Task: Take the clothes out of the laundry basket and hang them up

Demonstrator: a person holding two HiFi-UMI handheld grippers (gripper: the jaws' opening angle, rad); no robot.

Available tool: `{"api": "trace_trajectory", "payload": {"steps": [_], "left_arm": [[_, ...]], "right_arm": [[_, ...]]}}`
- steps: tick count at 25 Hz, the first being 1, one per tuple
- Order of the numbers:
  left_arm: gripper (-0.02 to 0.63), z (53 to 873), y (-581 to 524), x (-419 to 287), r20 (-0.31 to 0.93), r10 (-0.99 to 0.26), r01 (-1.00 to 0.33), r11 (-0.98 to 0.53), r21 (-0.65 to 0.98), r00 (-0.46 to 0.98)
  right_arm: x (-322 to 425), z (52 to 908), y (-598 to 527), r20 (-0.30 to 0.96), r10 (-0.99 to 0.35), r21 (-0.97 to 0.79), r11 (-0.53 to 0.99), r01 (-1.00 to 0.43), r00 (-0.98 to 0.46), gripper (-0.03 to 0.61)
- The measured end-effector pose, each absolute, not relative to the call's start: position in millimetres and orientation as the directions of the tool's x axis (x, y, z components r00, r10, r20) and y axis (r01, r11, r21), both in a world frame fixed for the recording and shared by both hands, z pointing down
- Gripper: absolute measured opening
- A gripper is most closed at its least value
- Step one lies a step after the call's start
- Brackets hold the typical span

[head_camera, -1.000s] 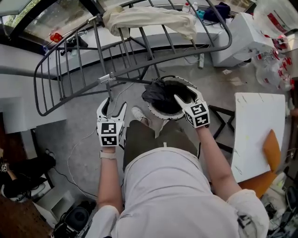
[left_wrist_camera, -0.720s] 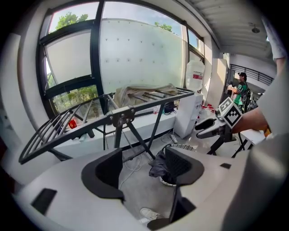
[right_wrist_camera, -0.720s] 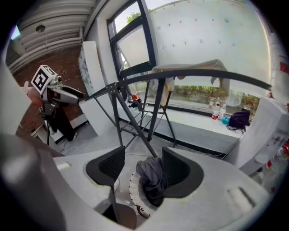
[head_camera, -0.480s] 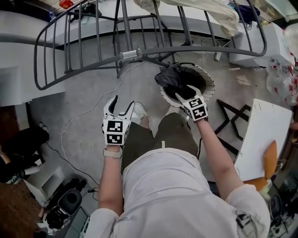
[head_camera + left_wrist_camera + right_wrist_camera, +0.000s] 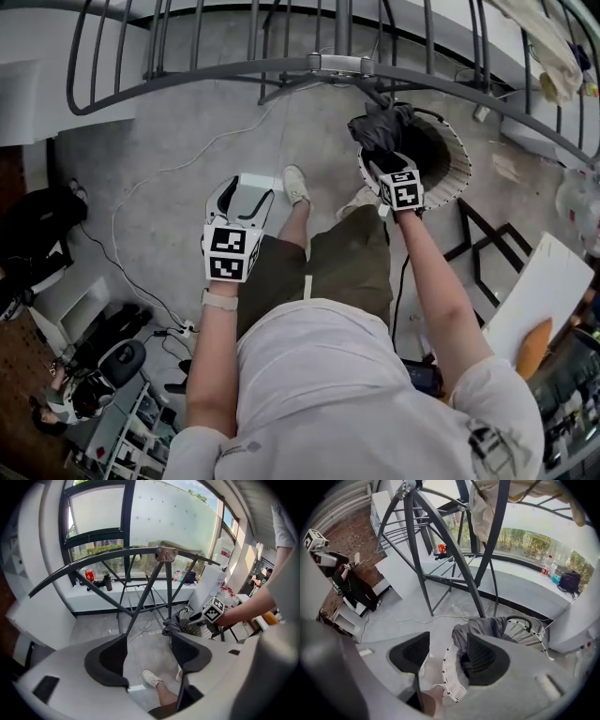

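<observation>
Across the top of the head view, the grey metal drying rack [image 5: 337, 64] arches over a concrete floor [image 5: 169, 141]. It sits higher in the picture than half a second ago, and the cream cloth [image 5: 553, 47] hung on it has slid to the top right corner. Under the rack's right side stands the white laundry basket [image 5: 457, 169]. The dark garment [image 5: 380, 131] is still heaped in the basket and spills over the rim on its left side.

My right arm is stretched almost straight forward, so the right gripper [image 5: 382, 169] has stayed at the basket's near rim. In the right gripper view that gripper [image 5: 447, 644] has its fingers apart. The woven rim of the basket [image 5: 522, 632] passes between them, and the right finger sits inside beside the garment [image 5: 480, 627]. Nothing is clamped.

My left arm is bent, holding the left gripper [image 5: 246, 192] lower and well apart from the basket, over bare floor, much as before. In the left gripper view its fingers [image 5: 149, 641] are apart and empty. Beyond them is my pale shoe [image 5: 151, 678].
</observation>
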State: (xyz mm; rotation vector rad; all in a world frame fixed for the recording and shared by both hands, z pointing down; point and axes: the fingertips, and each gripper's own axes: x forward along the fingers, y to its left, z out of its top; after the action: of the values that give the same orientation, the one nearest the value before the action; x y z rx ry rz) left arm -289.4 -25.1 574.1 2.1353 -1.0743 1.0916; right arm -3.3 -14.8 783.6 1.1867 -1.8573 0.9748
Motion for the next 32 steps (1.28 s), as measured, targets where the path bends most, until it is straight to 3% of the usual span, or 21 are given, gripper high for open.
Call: {"api": "trace_trajectory", "payload": {"steps": [15, 22, 28, 32], "left_arm": [[0.284, 641, 42, -347, 0.904, -0.335, -0.9, -0.422, 0.108, 0.266], [0.284, 656, 60, -352, 0.918, -0.308, -0.915, -0.386, 0.12, 0.25], [0.284, 657, 62, -353, 0.92, -0.311, -0.924, -0.365, 0.115, 0.238], [0.284, 650, 57, -347, 0.912, -0.321, -0.92, -0.37, 0.128, 0.256]], "right_arm": [[1, 926, -52, 0.928, -0.296, -0.154, 0.243, -0.958, -0.225, 0.244], [3, 956, -57, 0.941, -0.248, -0.207, 0.117, -0.971, -0.231, 0.241], [5, 950, -58, 0.945, -0.242, -0.191, 0.129, -0.973, -0.218, 0.084], [10, 926, -56, 0.938, -0.286, -0.151, 0.178, -0.972, -0.198, 0.058]]}}
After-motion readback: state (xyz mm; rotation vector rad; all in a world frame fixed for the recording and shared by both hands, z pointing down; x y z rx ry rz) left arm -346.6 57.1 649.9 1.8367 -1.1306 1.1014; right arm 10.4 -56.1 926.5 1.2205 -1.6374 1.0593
